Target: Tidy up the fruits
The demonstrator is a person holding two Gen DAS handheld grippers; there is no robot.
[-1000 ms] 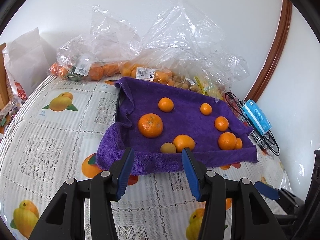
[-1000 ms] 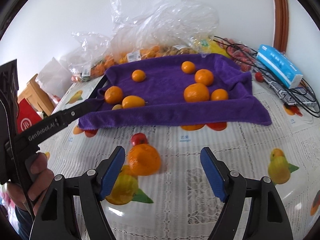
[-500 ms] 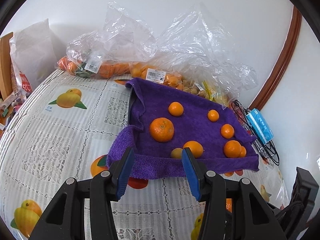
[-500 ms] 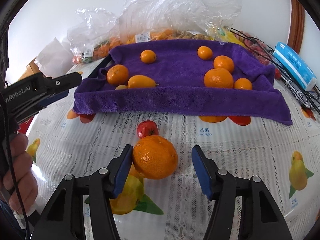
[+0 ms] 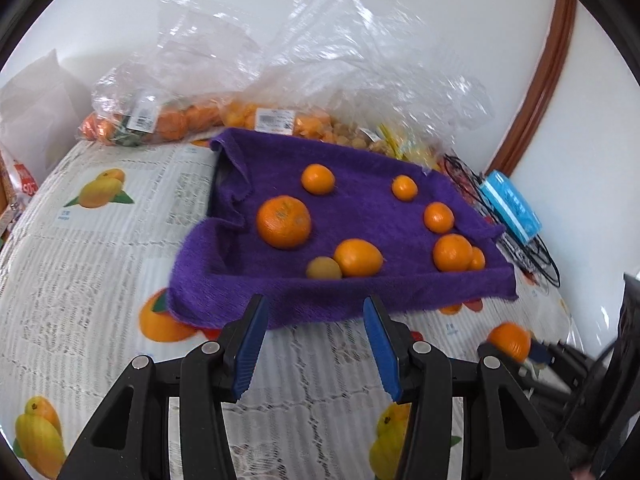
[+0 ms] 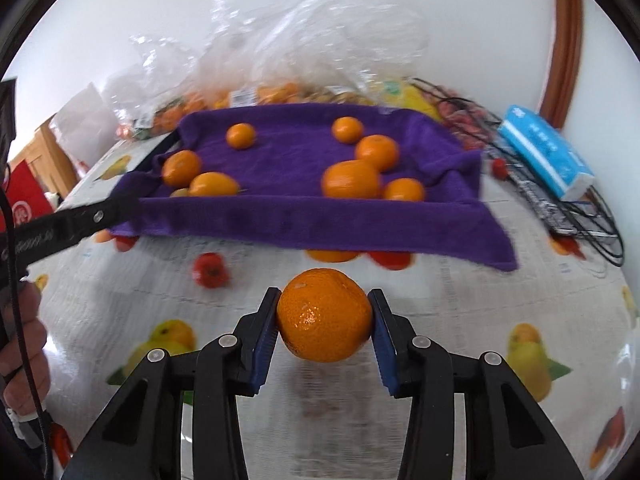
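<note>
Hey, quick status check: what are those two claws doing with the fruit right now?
Right claw shut on orange. Left claw open, empty, facing purple towel. Small red fruit loose on tablecloth before the towel.

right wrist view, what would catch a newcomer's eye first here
The big orange clamped in the right gripper fills the foreground, above the fruit-print tablecloth. Behind it, a purple towel holds several loose oranges, with crinkled clear plastic bags of fruit piled against the wall. In the left wrist view, the left gripper is open and empty before the towel.
</note>
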